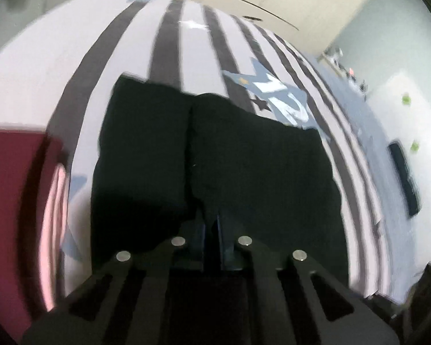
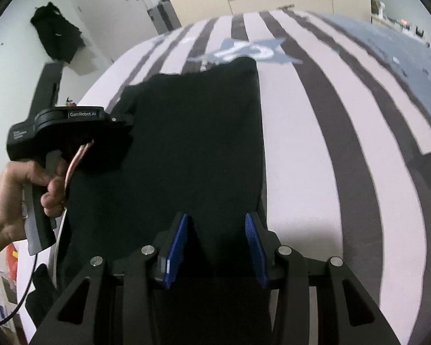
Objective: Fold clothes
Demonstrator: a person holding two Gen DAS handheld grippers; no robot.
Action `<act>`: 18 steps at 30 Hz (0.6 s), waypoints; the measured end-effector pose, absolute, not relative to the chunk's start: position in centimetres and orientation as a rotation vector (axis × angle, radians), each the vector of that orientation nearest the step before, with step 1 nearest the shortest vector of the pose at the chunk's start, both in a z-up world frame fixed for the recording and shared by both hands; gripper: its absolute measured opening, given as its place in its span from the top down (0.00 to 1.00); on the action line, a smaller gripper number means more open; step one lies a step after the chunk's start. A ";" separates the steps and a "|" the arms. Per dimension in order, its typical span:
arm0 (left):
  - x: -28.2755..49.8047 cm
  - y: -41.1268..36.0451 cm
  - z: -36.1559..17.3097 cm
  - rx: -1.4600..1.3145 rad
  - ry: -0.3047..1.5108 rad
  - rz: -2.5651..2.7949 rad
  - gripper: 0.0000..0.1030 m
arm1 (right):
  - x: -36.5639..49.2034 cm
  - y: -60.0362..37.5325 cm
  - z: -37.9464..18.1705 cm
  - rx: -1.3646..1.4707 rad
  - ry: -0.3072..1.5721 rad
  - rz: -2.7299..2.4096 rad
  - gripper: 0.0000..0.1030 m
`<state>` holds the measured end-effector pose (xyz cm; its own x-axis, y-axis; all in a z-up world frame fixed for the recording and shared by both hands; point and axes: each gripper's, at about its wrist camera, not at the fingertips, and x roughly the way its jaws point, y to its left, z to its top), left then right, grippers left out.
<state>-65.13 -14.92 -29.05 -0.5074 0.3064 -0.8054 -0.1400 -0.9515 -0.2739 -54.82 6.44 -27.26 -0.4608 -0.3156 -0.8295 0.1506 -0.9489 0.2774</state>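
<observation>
Black garment [image 2: 198, 143] on the striped bedspread [image 2: 316, 143]: my left gripper [image 1: 211, 224] pinches its near edge; my right gripper [image 2: 215, 241] stands part-open over it

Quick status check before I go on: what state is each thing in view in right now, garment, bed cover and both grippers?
Black fabric garment: lying partly folded on the bed, a fold line visible in the left wrist view.
Striped white and grey bed cover: spread flat under the garment.
Left gripper: fingers shut, at the garment's near edge.
Right gripper: fingers apart over the garment's near edge, not pinching it.
</observation>
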 end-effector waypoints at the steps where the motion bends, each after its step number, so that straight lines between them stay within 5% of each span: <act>1: -65.5 -14.1 -28.4 -1.339 -0.155 2.540 0.96 | -54.9 6.6 -27.2 1.443 -0.247 -2.465 0.63; 4: -62.6 -8.5 -25.8 -1.126 0.254 2.575 0.96 | -54.8 7.4 -26.7 1.417 -0.274 -2.485 0.63; 9: -55.2 2.1 -25.5 -0.879 0.662 2.318 0.89 | -53.5 12.7 -25.5 1.402 -0.381 -2.606 0.63; 18: -51.3 1.5 -25.1 -0.974 0.334 2.198 0.61 | -51.2 18.5 -26.8 1.491 -0.424 -2.696 0.63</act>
